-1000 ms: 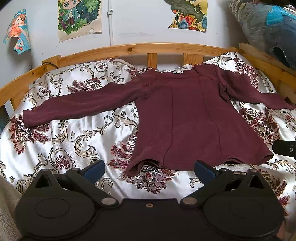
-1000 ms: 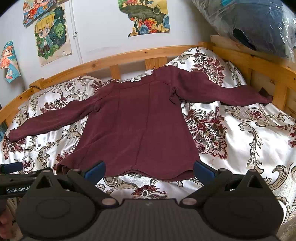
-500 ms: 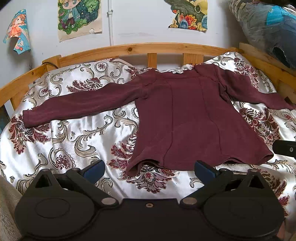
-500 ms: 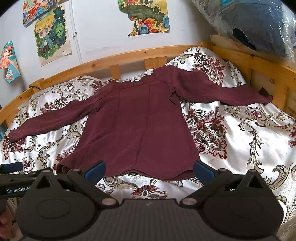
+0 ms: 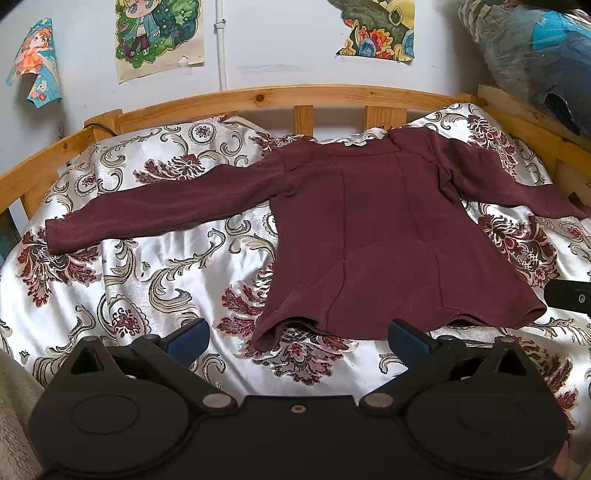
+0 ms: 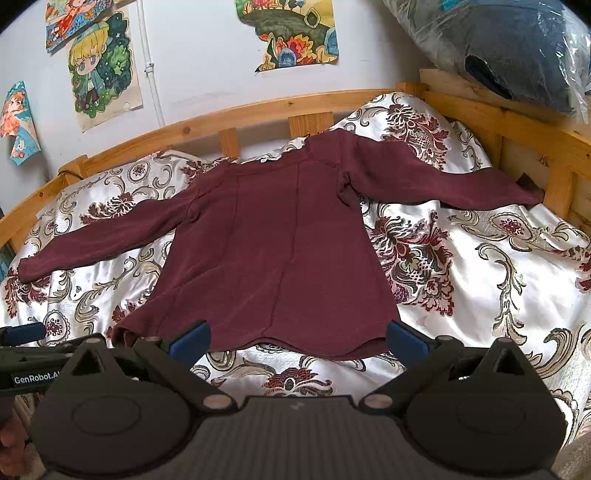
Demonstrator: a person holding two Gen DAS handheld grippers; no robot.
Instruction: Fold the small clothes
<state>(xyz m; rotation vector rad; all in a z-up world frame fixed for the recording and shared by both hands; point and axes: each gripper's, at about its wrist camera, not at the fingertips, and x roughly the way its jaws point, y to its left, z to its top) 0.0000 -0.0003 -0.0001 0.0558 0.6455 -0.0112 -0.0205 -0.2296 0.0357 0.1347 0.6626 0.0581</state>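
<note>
Shirt [image 5: 388,236], maroon, long-sleeved, lies flat on the bed's bedspread [image 5: 155,273], hem nearest both claws, collar at the far end w/ sleeves out sideways. Left claw [image 5: 295,338] hangs spread wide, empty, just short of the hem's left corner. Right claw [image 6: 297,338] likewise wide apart, empty, centred on the hem. Long axis runs straight away from both; right claw looks nearer.

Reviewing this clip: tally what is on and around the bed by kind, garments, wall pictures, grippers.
Garments: 1, the maroon long-sleeved top spread flat on the floral satin bedspread.
Cartoon pictures on the wall: 3 in the left wrist view.
Grippers: 2, left gripper, right gripper, both open.
Total: 6.
</note>
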